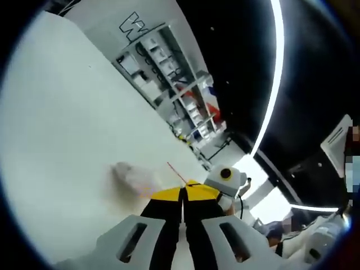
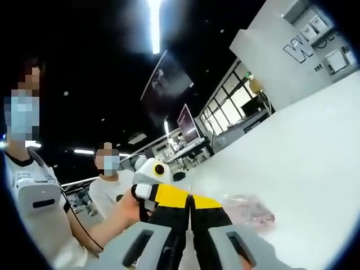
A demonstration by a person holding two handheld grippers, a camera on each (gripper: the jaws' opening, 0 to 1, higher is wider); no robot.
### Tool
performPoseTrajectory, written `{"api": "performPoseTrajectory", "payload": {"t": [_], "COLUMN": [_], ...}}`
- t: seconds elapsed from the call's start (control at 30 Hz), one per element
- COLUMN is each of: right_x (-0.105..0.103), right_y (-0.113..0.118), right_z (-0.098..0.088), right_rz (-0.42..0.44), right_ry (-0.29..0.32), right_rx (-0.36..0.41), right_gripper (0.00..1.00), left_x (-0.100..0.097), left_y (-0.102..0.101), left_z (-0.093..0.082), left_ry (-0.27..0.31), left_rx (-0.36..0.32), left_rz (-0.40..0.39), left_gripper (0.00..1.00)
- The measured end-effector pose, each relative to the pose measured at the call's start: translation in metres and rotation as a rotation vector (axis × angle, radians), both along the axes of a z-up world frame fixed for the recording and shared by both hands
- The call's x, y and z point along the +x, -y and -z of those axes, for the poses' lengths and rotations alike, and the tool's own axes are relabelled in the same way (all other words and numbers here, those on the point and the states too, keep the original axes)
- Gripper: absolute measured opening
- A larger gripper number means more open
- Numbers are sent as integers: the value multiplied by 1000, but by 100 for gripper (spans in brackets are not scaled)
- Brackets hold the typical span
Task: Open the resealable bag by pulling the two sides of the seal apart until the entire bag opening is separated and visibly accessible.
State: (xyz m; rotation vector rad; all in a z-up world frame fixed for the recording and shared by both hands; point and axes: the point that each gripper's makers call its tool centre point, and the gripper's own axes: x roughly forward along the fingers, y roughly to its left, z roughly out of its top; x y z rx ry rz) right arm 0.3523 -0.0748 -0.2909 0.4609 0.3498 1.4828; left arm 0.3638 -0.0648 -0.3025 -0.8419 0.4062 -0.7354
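- Bag [image 1: 135, 179]: clear resealable plastic, lying on the white table [image 1: 62, 129] just ahead-left of the left gripper [image 1: 183, 194]; contents look pinkish but are too blurred to name.
- Left gripper: 2 jaws pressed together, gripping nothing visible.
- Right gripper [image 2: 190, 203]: jaws likewise closed; bag [image 2: 250, 209] just ahead-right of it.

The left gripper [image 1: 183, 194] has two black jaws with yellow tips and pale grey side pieces with long slots in them. The right gripper [image 2: 190, 203] looks the same: black jaws, yellow tips, grey slotted side pieces.
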Motion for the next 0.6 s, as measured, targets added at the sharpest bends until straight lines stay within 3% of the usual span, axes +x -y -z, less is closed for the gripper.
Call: {"api": "performPoseTrajectory", "payload": {"t": [0.37, 0.6], "right_x": [-4, -4], "right_y": [-3, -5], "right_z": [1, 4], "right_rz": [-16, -25], "right_ry": [81, 81], "right_rx": [-62, -72], "right_gripper": [3, 0], "left_x": [1, 0], "left_y": [-1, -2], "left_z": [2, 3], "left_ry": [12, 23], "left_rx": [85, 106], "left_rz": [-8, -7], "left_gripper": [1, 1]}}
